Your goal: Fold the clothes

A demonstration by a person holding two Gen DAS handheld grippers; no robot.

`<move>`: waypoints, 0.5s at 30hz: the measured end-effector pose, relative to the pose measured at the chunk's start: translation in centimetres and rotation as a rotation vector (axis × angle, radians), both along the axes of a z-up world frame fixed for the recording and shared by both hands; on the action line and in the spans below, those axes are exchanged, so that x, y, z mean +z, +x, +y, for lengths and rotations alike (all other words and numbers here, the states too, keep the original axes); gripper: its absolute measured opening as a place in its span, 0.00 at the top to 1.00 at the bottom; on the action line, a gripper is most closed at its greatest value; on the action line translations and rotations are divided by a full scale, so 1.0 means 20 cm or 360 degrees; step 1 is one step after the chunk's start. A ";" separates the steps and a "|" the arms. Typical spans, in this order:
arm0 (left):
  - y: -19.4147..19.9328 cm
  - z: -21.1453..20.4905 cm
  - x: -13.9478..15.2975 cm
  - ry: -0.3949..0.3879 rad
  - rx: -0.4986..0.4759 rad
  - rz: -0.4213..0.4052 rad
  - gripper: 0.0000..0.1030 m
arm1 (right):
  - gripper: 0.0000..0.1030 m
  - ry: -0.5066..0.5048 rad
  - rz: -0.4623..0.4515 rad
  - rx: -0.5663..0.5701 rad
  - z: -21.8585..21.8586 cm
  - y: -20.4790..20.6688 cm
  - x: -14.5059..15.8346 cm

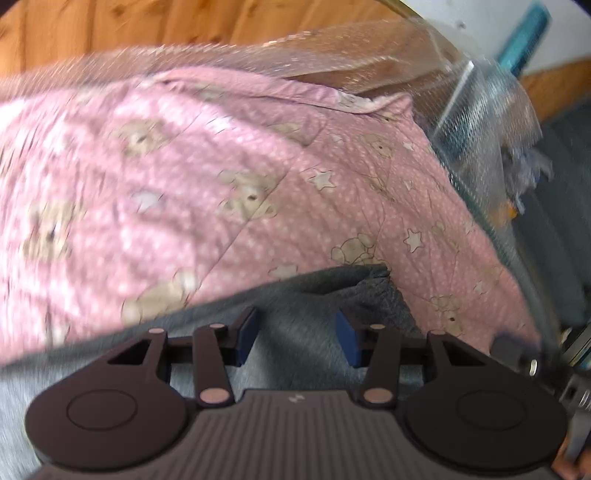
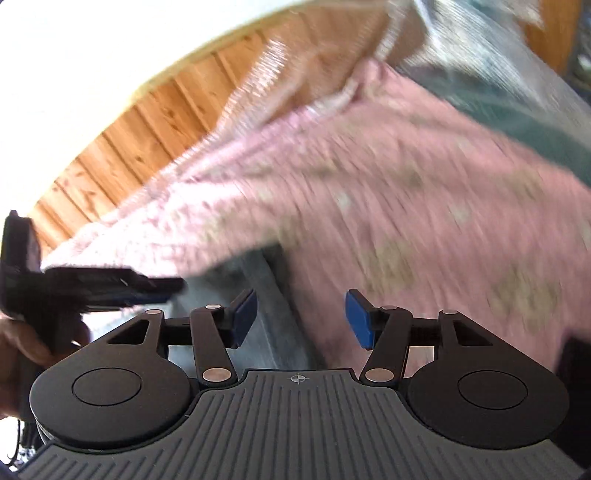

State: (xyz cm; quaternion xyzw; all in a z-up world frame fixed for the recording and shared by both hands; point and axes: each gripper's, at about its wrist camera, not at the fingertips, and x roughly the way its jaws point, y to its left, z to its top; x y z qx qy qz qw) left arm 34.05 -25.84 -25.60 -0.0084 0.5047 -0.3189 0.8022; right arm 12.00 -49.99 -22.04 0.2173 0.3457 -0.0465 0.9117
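A pink cloth (image 1: pixel 229 177) printed with teddy bears and stars is spread across most of the left wrist view. A grey garment (image 1: pixel 295 295) lies over its near edge. My left gripper (image 1: pixel 295 334) hovers over the grey garment, open, with nothing pressed between its blue pads (image 1: pixel 246 334). In the right wrist view the pink cloth (image 2: pixel 388 206) is blurred, and a strip of the grey garment (image 2: pixel 266 291) shows below it. My right gripper (image 2: pixel 301 319) is open and empty above that seam. The left gripper (image 2: pixel 166 288) comes in from the left, held by a hand (image 2: pixel 22 332).
A clear plastic sheet (image 1: pixel 369 59) covers the surface beyond the pink cloth. A wooden panelled wall (image 1: pixel 147 26) stands behind it. The surface's edge (image 1: pixel 480 206) drops off at the right, with a teal object (image 1: pixel 524 33) and clutter beyond.
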 end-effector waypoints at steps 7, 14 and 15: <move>-0.05 -0.10 -0.04 0.0220 -0.0085 -0.0172 0.98 | 0.78 -0.0220 0.0217 0.0583 0.15 0.43 -0.15; 0.01 -0.07 -0.03 0.0254 0.0103 -0.0269 0.99 | 0.87 -0.0170 0.0076 0.0416 0.10 0.39 -0.18; 0.02 -0.07 -0.05 0.0279 0.0119 -0.0241 0.99 | 0.74 -0.0132 0.0123 0.0454 0.10 0.41 -0.24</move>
